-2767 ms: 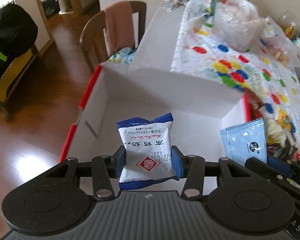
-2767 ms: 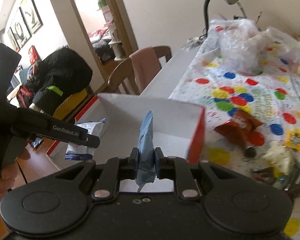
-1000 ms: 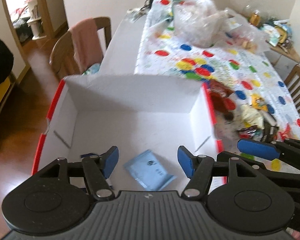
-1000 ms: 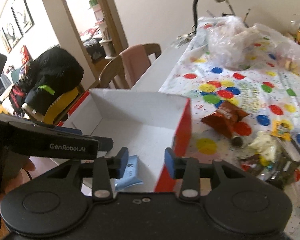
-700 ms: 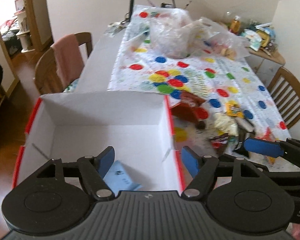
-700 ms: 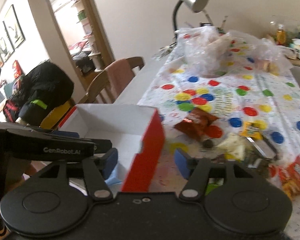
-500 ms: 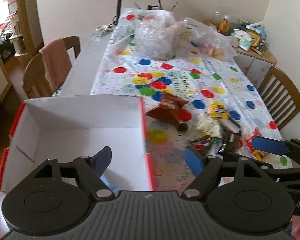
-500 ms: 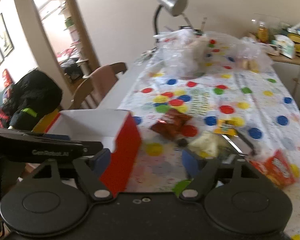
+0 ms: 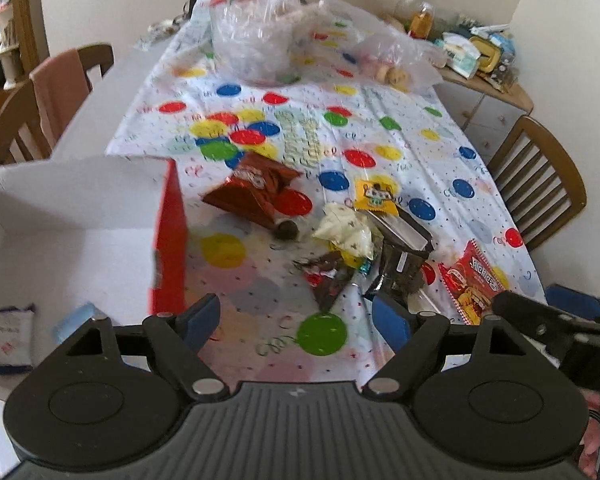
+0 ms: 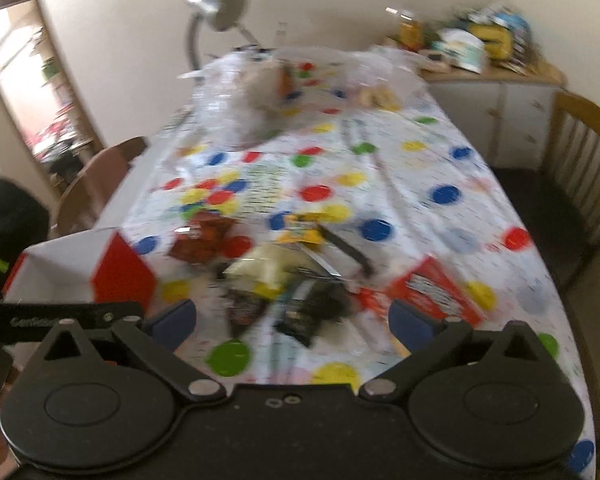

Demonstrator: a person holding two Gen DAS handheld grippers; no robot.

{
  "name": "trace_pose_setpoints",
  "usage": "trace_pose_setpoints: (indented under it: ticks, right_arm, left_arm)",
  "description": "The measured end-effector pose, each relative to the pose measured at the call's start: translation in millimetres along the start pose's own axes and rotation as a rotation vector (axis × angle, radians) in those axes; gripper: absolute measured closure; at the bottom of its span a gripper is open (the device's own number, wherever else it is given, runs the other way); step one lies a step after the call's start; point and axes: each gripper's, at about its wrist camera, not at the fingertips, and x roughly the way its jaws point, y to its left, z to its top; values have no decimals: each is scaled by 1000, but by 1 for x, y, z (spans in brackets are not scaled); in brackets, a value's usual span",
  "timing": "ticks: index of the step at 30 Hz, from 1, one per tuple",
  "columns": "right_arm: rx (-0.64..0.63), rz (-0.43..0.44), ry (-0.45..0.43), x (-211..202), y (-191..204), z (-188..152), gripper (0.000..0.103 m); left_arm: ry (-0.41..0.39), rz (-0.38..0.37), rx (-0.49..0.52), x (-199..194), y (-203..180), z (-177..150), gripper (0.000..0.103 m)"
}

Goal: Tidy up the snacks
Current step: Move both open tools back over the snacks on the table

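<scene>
I have both claws spread and empty, the left claw [image 9: 295,318] and the right claw [image 10: 291,320] above the snack pile [image 9: 352,248] on the desk [image 9: 380,136]; two flat packets [image 9: 13,338] lie in the white cardboard box [image 9: 79,200]; next I judge a crinkly foil bag wants a centred pinch.

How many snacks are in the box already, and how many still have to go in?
Two are in: a white packet with blue ends and a light blue packet lie inside the white box with red sides. Nothing is in hand; the left gripper and right gripper are both open. Still on the dotted tablecloth: the brown-red chip bag, the red snack packet and several more.
</scene>
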Motion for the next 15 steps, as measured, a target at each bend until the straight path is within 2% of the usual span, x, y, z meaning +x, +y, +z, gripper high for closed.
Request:
trace_pose_setpoints:
  ticks: [8, 15]
  right_arm:
    - [216, -123, 71, 39, -69, 4, 0]
    - [404, -178, 156, 84, -106, 7, 1]
  left_arm:
    - [63, 39, -57, 40, -16, 6, 20]
    - [96, 67, -64, 65, -25, 11, 20]
